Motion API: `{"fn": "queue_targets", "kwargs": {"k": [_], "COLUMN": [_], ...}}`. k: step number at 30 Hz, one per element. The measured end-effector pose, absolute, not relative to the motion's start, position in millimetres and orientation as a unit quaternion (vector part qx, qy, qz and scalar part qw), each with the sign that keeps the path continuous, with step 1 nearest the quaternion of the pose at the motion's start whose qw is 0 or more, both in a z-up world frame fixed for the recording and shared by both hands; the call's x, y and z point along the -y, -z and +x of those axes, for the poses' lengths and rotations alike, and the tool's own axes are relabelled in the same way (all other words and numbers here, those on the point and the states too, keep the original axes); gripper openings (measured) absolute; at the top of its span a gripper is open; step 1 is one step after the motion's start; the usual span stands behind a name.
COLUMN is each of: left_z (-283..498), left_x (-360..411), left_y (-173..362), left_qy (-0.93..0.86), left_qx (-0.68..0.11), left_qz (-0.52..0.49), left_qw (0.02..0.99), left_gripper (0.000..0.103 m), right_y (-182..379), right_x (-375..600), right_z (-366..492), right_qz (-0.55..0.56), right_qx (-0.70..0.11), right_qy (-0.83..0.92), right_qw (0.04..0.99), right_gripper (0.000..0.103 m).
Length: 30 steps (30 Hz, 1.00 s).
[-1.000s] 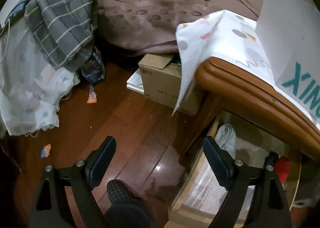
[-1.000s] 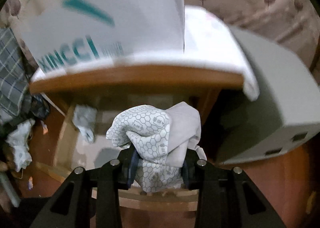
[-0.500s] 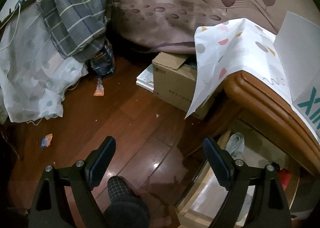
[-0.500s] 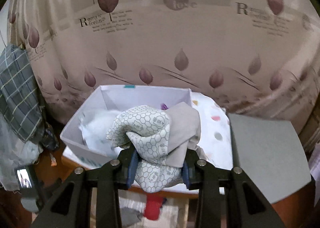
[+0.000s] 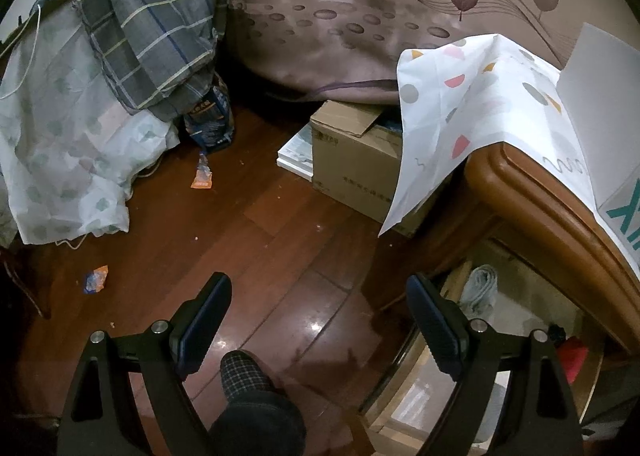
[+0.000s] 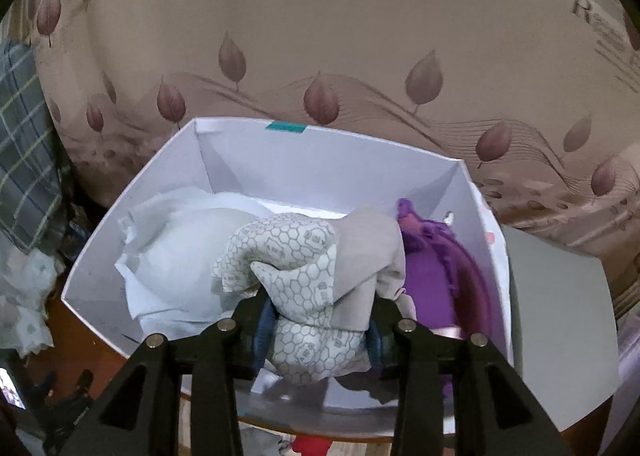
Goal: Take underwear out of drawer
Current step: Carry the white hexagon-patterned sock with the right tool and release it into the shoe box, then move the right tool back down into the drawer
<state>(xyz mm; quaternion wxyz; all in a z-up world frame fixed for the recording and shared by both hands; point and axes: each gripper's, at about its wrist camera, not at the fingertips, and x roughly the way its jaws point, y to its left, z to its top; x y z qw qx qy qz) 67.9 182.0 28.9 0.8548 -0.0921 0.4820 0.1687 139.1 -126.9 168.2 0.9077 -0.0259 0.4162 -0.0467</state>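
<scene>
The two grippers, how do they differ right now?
The left gripper has its jaws spread wide with nothing between them, while the right gripper has a bundle of underwear between its jaws, which are opening. The left gripper hangs over the wooden floor beside the open drawer; the right gripper hangs over a white box of garments. Both have black frames and dark blue pads.

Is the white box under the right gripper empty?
No. The white box already holds a white garment and a purple garment.
</scene>
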Motion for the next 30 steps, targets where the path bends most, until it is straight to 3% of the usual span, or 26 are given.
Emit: {"fn": "queue_targets", "kwargs": {"k": [13, 24, 30], "left_z": [67.6, 69.9, 70.3], "left_x": [-180.5, -164.7, -162.6], "left_y": [-28.8, -24.2, -24.0], "left_qy": [-0.164, -0.156, -0.157], "left_qx": [-0.483, -0.482, -0.483], "left_qz": [-0.086, -0.07, -0.067], "left_qw": [0.856, 0.859, 0.859], "left_gripper": [0.087, 0.087, 0.087], "right_y": [-165.3, -218.4, -208.9], "right_x": [117.9, 120.3, 130.7], "right_z": [135.3, 84.0, 37.2], "right_qz": [-0.028, -0.031, -0.029], "right_qx": [-0.426, -0.39, -0.401], "right_qy": [0.043, 0.023, 0.007], "right_qw": [0.903, 0.92, 0.915], "right_gripper": [0.078, 0.078, 0.078]}}
